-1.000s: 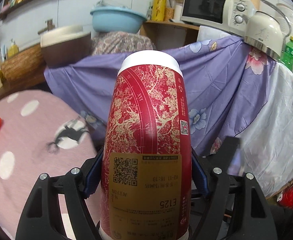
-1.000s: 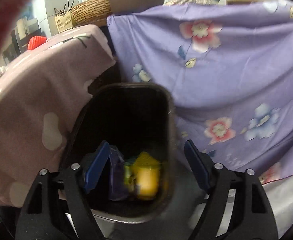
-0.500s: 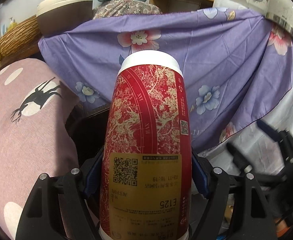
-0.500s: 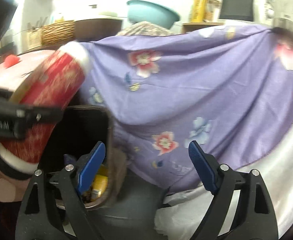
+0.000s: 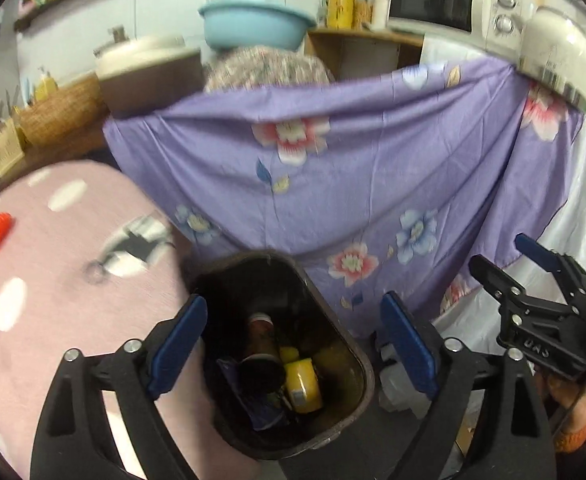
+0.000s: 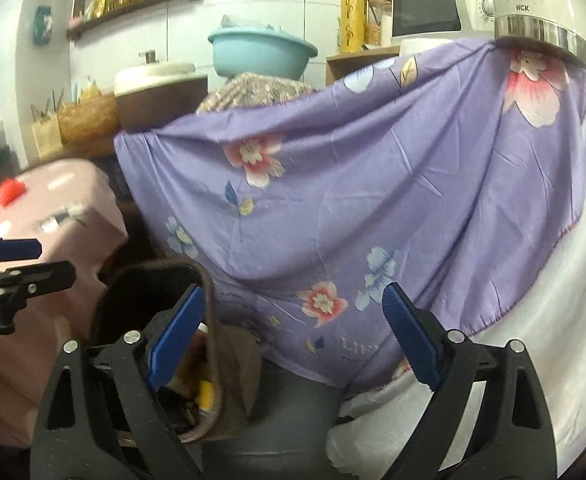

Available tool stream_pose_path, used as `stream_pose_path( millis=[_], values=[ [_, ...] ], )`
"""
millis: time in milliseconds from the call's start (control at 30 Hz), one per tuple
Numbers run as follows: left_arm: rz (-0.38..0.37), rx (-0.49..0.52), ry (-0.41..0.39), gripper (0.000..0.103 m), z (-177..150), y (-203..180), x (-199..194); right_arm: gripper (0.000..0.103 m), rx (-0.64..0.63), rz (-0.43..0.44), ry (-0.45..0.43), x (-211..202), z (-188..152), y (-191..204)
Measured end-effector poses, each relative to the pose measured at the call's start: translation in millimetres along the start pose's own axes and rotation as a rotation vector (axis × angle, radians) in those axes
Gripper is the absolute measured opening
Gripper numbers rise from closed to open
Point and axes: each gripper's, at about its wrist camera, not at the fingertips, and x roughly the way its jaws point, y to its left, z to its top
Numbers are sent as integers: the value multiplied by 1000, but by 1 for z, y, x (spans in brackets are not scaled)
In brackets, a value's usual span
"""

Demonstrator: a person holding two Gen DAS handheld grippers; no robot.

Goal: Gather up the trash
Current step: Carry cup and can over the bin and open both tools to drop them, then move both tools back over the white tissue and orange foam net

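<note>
Dropped from the left gripper (image 5: 293,344), the red cup (image 5: 261,344) now lies inside the bin (image 5: 357,356) directly below, so both sets of jaws gape empty; the right gripper (image 6: 293,340) waits beside the bin.

Dark brown plastic trash bin (image 5: 349,344) holding a red paper cup (image 5: 261,338) and yellow container (image 5: 303,384); purple cloth with pink, white and blue flowers (image 5: 373,168); pink cover with white ovals (image 5: 53,264); light blue basin (image 6: 263,54); blue pads on black jaws
</note>
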Motion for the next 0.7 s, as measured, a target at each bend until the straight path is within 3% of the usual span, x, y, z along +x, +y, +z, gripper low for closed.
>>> stream_pose_path(
  millis=[100, 233, 400, 700],
  values=[
    [28, -10, -60, 96, 7, 15, -30, 96, 31, 71, -22, -2, 16, 4],
    [117, -27, -108, 98, 7, 43, -65, 96, 30, 169, -30, -1, 36, 27],
    [208, -99, -121, 98, 0, 88, -94, 96, 17, 322, -27, 1, 58, 68],
    [391, -227, -91, 98, -32, 180, -137, 96, -94, 501, -44, -3, 87, 157]
  ],
)
